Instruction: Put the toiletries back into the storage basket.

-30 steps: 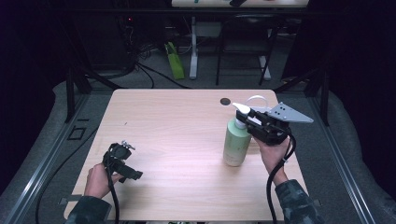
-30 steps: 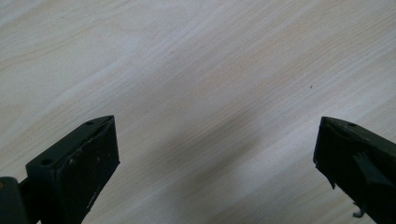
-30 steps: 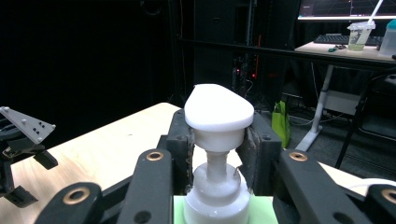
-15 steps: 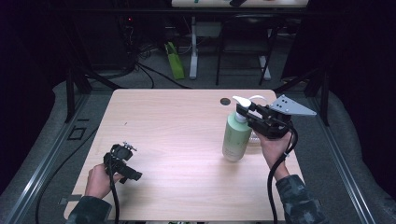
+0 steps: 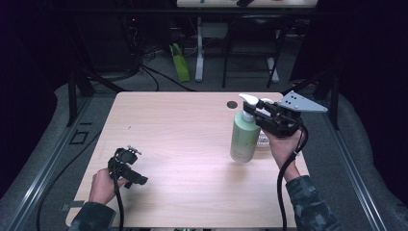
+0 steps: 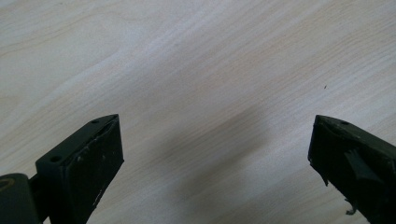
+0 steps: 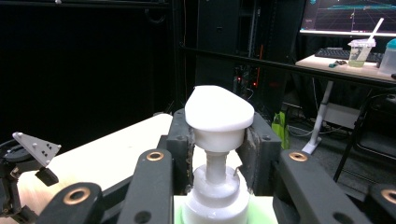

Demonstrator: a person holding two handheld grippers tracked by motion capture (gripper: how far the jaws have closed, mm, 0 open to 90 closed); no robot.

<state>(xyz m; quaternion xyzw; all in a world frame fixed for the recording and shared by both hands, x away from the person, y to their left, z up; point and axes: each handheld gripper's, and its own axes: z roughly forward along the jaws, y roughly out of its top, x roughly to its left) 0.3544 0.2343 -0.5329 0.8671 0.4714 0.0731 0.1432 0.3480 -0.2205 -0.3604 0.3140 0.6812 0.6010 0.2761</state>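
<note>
A pale green pump bottle [image 5: 244, 138] with a white pump head [image 5: 248, 100] is at the right side of the wooden table [image 5: 183, 134]. My right gripper [image 5: 255, 113] is shut on the pump's neck just under the head, coming in from the bottle's right. In the right gripper view the black pads [image 7: 180, 140] clamp both sides of the white pump [image 7: 219, 112], above the green shoulder [image 7: 264, 207]. My left gripper [image 5: 129, 167] rests near the table's front left, held by a hand. Its jaws stand wide open [image 6: 215, 163] over bare wood.
A dark round hole [image 5: 232, 104] sits in the table behind the bottle. A small pale item [image 5: 262, 141] lies beside the bottle's base. Beyond the far edge are table legs, cables and a green object [image 5: 180, 67] on the floor.
My right gripper has risen a little with the bottle in its grip, and the bottle's base stands higher in the picture. The left gripper has stayed put.
</note>
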